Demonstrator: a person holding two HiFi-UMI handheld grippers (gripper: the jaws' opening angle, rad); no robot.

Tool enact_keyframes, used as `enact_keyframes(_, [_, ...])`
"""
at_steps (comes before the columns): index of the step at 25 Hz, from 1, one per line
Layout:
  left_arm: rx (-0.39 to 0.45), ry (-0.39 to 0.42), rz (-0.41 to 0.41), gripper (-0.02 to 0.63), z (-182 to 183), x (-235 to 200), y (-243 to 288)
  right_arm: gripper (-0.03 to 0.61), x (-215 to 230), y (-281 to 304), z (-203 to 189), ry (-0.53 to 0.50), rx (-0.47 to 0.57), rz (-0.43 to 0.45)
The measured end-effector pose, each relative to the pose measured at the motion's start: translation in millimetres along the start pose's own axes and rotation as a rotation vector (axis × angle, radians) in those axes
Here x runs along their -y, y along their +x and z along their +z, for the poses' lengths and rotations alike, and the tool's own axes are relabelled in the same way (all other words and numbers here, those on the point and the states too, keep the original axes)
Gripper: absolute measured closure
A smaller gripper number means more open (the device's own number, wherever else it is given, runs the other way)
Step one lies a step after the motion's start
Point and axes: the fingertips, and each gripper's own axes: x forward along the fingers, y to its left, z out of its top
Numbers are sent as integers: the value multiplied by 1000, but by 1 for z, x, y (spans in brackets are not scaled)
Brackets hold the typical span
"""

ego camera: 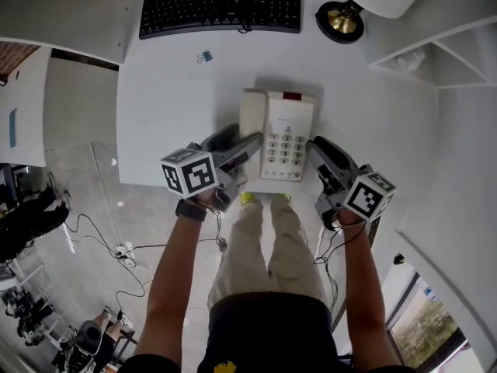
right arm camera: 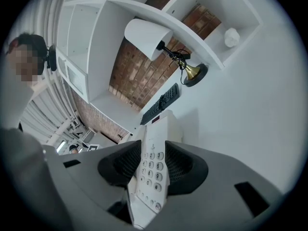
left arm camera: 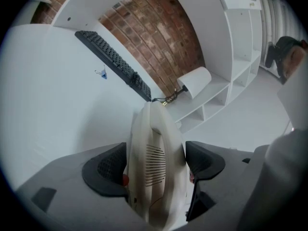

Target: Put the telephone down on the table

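Left tongs (ego camera: pixel 250 146) and right tongs (ego camera: pixel 314 149) clamp the telephone (ego camera: pixel 286 130) over the tabletop (ego camera: pixel 178 92); next, seemingly, lowering it flat before letting go.

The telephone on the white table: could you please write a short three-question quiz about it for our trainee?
1. True or false: the telephone stands at the far edge of the table, beyond the keyboard.
2. What sits between the fingers of the left gripper? A) a stapler B) the handset C) a mug
3. Name the small blue thing lying between the keyboard and the telephone.
Key: 1 false, it lies at the near edge, with the keyboard beyond it. 2 B. 3 the binder clip.
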Motion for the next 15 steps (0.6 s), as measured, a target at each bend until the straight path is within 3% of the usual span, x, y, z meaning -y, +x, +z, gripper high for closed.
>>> enact_keyframes(5, [9, -42, -22, 232, 0, -2, -2, 430, -2, 1, -3, 2, -3, -1])
enact_keyframes(15, [-9, -9, 15, 232, 1, -4, -7, 433, -9, 2, -1, -6, 2, 3])
